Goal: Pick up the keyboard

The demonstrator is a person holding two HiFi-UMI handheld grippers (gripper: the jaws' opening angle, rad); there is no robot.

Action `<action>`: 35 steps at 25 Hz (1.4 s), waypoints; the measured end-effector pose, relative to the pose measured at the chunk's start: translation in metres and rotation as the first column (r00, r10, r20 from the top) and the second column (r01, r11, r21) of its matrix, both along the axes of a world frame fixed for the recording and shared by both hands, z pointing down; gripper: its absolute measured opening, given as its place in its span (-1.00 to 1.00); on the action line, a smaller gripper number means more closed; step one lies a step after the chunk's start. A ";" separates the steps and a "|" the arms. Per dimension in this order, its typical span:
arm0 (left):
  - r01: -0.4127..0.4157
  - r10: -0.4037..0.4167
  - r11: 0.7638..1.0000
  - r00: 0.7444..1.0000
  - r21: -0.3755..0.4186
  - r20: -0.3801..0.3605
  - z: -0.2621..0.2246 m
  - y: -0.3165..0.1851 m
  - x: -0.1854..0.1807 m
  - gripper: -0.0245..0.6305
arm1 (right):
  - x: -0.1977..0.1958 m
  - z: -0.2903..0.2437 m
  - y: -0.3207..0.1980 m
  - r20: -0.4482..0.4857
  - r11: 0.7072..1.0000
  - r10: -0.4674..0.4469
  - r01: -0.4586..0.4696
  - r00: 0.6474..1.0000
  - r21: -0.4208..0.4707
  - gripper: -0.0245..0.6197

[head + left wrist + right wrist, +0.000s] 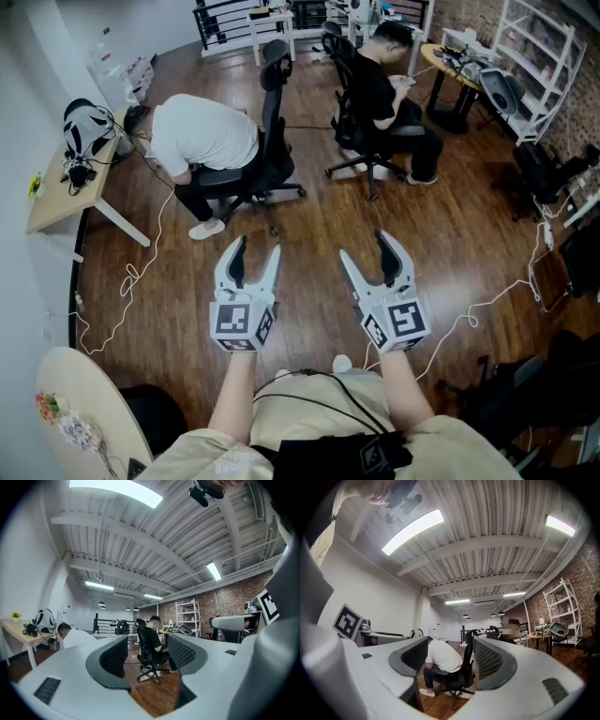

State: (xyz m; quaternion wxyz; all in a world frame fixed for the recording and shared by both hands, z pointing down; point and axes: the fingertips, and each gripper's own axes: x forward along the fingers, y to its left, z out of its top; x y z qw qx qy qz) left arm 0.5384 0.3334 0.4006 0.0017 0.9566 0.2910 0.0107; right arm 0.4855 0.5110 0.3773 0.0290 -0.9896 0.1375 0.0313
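Note:
No keyboard shows in any view. I hold both grippers level in the air above the wooden floor [309, 244], side by side. My left gripper [256, 248] [147, 651] has a gap between its jaws and nothing in it. The right gripper [366, 246] [450, 653] stands the same way, jaws apart and bare. Through the left jaws I see a seated person in black [151, 641]. A seated person in a white shirt [440, 656] shows through the right jaws.
A person in white [202, 136] bends over on an office chair ahead left, and a person in black [375, 84] sits ahead right. A wooden desk [56, 202] stands at the left, a round table [80, 403] near left. Cables [141, 272] trail across the floor. White shelving [539, 56] is at the far right.

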 end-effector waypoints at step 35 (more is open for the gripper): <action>0.941 -0.940 0.338 0.336 0.009 0.063 0.039 -0.436 -0.523 -0.15 | -0.330 0.052 -0.534 0.091 0.279 -0.958 0.959 0.273 0.055 0.06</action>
